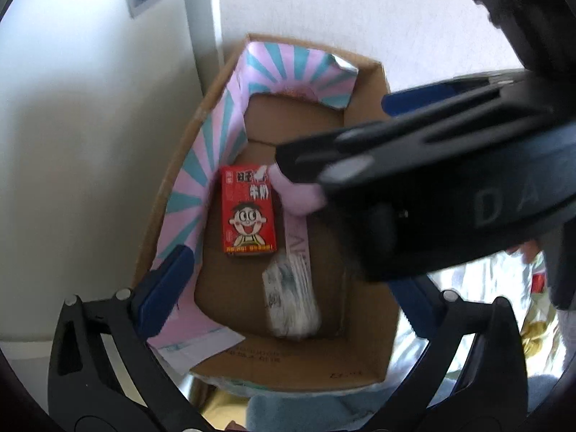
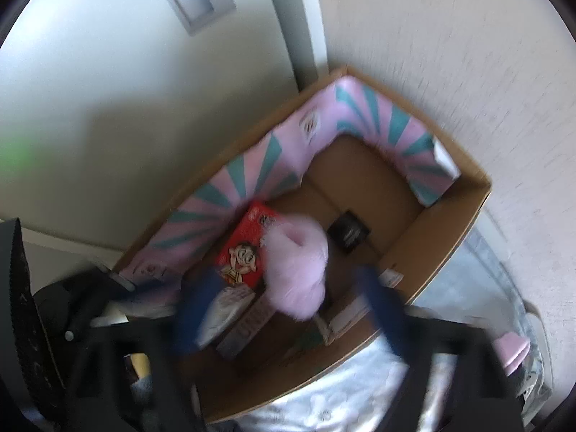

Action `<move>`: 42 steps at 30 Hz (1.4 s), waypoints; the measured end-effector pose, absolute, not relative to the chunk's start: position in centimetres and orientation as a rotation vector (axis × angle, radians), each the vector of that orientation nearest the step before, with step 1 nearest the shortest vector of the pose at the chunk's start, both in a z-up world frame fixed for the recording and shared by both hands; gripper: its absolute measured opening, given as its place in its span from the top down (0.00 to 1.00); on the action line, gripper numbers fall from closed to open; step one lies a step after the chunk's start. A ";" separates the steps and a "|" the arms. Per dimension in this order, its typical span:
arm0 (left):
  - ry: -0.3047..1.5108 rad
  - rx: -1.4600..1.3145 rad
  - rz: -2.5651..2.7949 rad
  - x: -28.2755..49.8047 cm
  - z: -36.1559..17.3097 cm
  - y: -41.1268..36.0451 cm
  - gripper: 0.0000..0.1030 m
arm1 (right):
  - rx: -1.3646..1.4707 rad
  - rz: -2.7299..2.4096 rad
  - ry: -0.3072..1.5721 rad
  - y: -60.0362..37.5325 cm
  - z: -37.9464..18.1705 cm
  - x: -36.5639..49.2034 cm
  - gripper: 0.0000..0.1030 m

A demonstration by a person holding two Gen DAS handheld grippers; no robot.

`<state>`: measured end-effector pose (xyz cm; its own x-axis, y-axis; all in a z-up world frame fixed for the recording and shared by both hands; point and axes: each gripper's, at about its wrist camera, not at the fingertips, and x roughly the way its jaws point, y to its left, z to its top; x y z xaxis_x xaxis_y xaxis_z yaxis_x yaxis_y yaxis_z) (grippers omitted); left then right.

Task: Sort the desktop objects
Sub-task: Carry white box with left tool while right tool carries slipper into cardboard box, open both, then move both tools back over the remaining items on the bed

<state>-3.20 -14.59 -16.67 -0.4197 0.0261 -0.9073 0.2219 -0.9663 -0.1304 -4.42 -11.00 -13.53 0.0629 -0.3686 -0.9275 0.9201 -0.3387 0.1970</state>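
An open cardboard box [image 1: 295,374] [image 2: 446,226] lined with pink-and-teal striped paper [image 1: 212,151] lies under both grippers. Inside are a red milk carton [image 1: 248,212] [image 2: 244,248], a white tissue pack [image 1: 291,302] [image 2: 223,309], a small black item [image 2: 349,232] and a pink fluffy object [image 1: 298,194] [image 2: 295,270]. My left gripper [image 1: 288,298] is open above the tissue pack, touching nothing. My right gripper [image 2: 288,307] is open; the pink fluffy object sits between its blurred blue fingers [image 2: 194,309], and neither one touches it. In the left wrist view the right gripper's black body [image 1: 432,180] hides part of the box.
The box stands in a corner against a white wall [image 2: 450,72] and a pale door frame [image 2: 288,18]. A light floral cloth [image 2: 342,396] [image 1: 482,288] lies under it toward me. Another pink item [image 2: 511,349] rests at the right, outside the box.
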 end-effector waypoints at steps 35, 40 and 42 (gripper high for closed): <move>0.260 1.600 -2.920 -5.6 -5.6 -7.9 0.00 | 1.099 -1.958 0.572 8.9 -3.3 -7.6 0.00; 0.198 1.692 -2.981 -7.3 -6.3 -4.4 0.00 | 1.143 -2.115 0.555 14.7 -2.8 -9.8 0.00; 0.176 1.718 -2.992 -8.0 -6.9 -3.0 0.00 | 1.151 -2.163 0.539 16.8 -2.5 -10.5 0.00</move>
<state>-8.05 -2.98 -6.86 -0.4690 0.3163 -0.8246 -0.2174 -0.9463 -0.2393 -10.46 16.78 -2.54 -0.4258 -0.3316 -0.8418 0.6881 -0.7229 -0.0632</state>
